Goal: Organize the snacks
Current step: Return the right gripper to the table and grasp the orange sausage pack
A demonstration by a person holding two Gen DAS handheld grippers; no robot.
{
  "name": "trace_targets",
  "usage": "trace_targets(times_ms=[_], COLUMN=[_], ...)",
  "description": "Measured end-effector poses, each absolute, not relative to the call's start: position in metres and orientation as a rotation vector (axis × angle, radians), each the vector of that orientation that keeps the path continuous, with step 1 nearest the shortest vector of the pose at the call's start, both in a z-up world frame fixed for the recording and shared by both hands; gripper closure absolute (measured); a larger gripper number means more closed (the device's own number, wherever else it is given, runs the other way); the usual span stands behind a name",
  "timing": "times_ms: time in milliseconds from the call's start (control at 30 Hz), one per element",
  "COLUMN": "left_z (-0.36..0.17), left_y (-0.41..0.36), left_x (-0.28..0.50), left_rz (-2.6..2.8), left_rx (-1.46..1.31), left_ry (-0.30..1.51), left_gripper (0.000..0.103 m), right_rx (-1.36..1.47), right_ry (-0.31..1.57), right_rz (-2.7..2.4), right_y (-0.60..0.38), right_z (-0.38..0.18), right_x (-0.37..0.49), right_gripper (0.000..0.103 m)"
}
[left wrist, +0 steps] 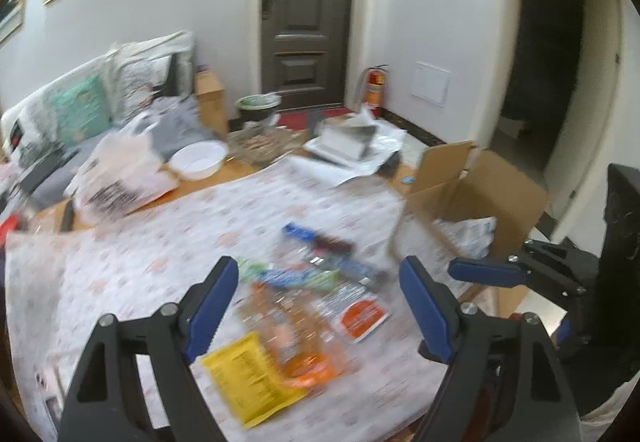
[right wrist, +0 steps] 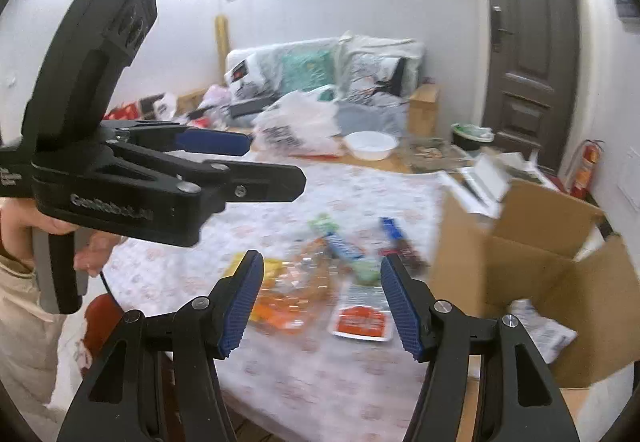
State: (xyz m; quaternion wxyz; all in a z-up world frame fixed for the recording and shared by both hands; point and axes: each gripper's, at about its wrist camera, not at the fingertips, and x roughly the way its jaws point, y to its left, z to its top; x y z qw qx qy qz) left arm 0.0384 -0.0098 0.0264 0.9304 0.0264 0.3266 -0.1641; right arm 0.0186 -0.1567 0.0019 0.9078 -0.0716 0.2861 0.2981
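Barely started imo: most snacks [left wrist: 304, 306] are in a loose pile on the table [left wrist: 140, 262], w/ just one white packet [right wrist: 540, 326] already in the open box [right wrist: 532, 266] at the table's right edge, so nearly everything's left to sort. Left hand-held gripper [left wrist: 320, 306] and right hand-held gripper [right wrist: 322, 298] both hover above the pile w/ jaws apart, holding nothing. Plenty of bare cloth around the pile, but box flaps sit close on the right and bags, a bowl [left wrist: 198, 160] etc crowd the far side.

"GenRobot.AI" on left gripper [right wrist: 276, 162]
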Motion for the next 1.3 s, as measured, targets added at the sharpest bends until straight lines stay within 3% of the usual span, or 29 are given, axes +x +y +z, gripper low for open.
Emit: trace_targets(times_ms=[133, 400, 633, 700, 1167, 1300], left_z=[0.000, -0.063, -0.094, -0.099, -0.115, -0.113], left_y=[0.031, 0.083, 0.095, 0.095, 0.100, 0.096], left_x=[0.034, 0.046, 0.059, 0.063, 0.077, 0.077], left_rz=[-0.296, -0.254, -0.269, -0.267, -0.257, -0.254], left_rx=[-0.006, -0.086, -0.111, -0.104, -0.093, -0.090], left_ry=[0.694, 0.775, 0.813, 0.821, 0.847, 0.846], left_gripper=[0.023, 0.023, 0.023, 0.023, 0.023, 0.022], right_rx=[-0.169, -0.116, -0.055, -0.045, -0.054, -0.074], right_ry=[0.640, 0.789, 0.889, 0.902, 0.890, 0.887], right_rz=[0.650, 0.593, 0.489, 0.471, 0.375, 0.352], right_y=[-0.119, -0.082, -0.077, -0.076, -0.059, -0.061], right_z=[-0.014, -0.071, -0.112, -0.118, -0.144, -0.147], right_x=[0.019, 0.051, 0.082, 0.088, 0.120, 0.122], right_gripper=[0.045, 0.024, 0.020, 0.014, 0.014, 0.027])
